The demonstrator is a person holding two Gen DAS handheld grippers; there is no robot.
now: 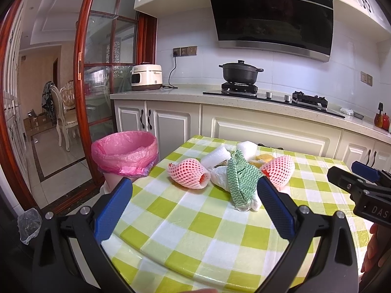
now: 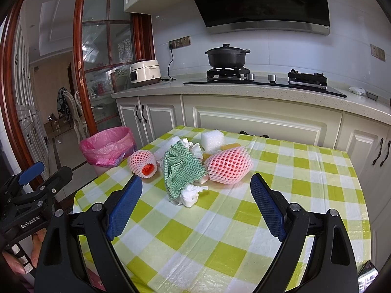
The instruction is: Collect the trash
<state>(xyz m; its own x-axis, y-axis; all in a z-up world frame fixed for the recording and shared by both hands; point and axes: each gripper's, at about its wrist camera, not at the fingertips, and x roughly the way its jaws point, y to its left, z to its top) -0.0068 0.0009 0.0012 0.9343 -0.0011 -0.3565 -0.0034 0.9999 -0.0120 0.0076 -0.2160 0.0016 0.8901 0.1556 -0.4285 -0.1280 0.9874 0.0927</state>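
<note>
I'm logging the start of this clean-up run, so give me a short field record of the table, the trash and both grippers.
surface: green-and-white checked tablecloth
trash pile: green wavy-striped cloth over crumpled white tissue, two pink foam fruit nets, white foam block
bin: pink-bagged waste bin beside the table's left edge
left gripper: open, empty
right gripper: open, empty
collected so far: nothing visible in the bin

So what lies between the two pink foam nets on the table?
The green wavy cloth over crumpled white paper, seen in both views.
</note>
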